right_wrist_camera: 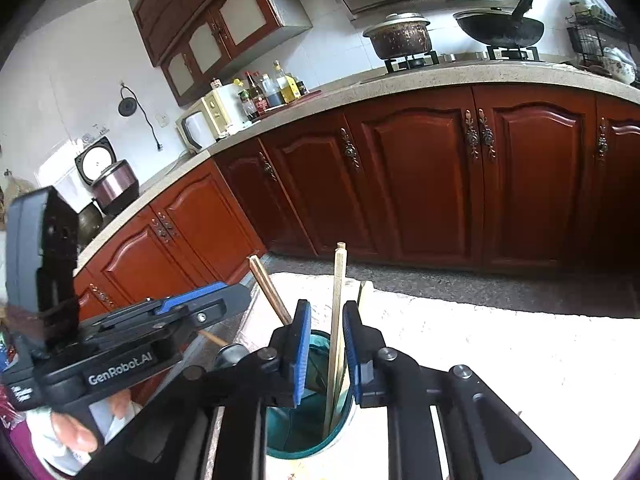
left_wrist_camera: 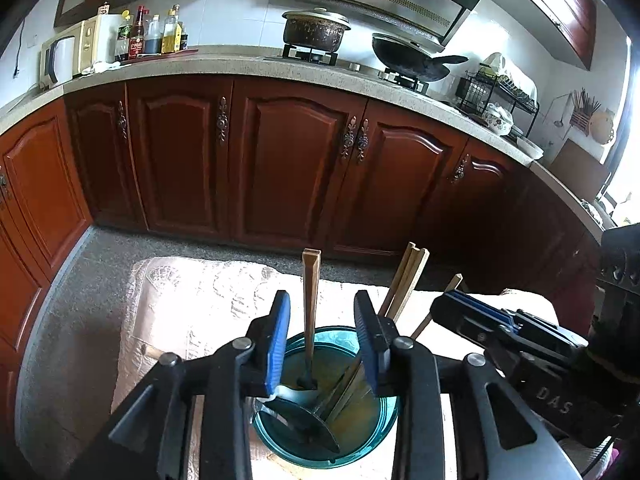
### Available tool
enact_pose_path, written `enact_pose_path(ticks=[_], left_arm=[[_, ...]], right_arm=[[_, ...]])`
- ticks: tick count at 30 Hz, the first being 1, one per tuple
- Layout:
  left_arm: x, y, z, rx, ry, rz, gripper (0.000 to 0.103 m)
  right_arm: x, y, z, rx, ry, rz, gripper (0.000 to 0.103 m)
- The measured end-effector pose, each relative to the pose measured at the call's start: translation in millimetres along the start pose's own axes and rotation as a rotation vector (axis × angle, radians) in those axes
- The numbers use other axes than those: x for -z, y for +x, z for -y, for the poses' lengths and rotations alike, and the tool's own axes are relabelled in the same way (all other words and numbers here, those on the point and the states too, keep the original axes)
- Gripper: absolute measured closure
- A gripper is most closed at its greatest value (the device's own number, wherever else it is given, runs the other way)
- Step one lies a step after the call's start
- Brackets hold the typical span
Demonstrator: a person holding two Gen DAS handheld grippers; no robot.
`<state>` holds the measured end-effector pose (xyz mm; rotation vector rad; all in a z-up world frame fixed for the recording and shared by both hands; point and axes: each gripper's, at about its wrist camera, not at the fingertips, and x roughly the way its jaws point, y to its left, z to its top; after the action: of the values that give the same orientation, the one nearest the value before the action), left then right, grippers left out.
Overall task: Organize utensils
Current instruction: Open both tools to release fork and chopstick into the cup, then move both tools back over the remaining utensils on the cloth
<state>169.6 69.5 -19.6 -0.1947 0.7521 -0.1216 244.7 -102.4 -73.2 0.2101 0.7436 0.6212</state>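
Pale wooden chopsticks (right_wrist_camera: 338,320) upright in teal glass cup (left_wrist_camera: 352,432), between parted, non-gripping right gripper (right_wrist_camera: 327,354) fingers; another (left_wrist_camera: 310,312) between left gripper (left_wrist_camera: 322,344) fingers, apart, apparently released to stand.

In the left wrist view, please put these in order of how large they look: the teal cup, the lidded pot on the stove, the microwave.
1. teal cup, the largest, though it is closest to the camera, which inflates it.
2. lidded pot and microwave look about alike; both are far away and I would not rank them.
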Motion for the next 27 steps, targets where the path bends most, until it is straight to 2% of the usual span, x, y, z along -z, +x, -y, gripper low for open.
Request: enact_pose_path(ticks=[1,3,15,27], left_arm=[[0.5,-2.3,-0.2,0.0,-0.003,0.001,0.068],[1.0,-6.6,-0.6,0.004,-0.012,0.003,0.059],[20.9,-38.2,15.4,-0.012,0.026,0.038,0.038],[48.7,-45.3,36.5,-0.048,0.064,0.011,0.034]], right_arm=[[1.4,-3.2,-0.9,0.005,-0.002,0.003,0.082],[3.1,-9.4,-1.5,0.02,-0.011,0.007,0.076],[24.3,-37.2,14.1,0.049,0.017,-0.015,0.074],[54.2,-58.4,22.2,0.106,0.026,-0.059,0.072]])
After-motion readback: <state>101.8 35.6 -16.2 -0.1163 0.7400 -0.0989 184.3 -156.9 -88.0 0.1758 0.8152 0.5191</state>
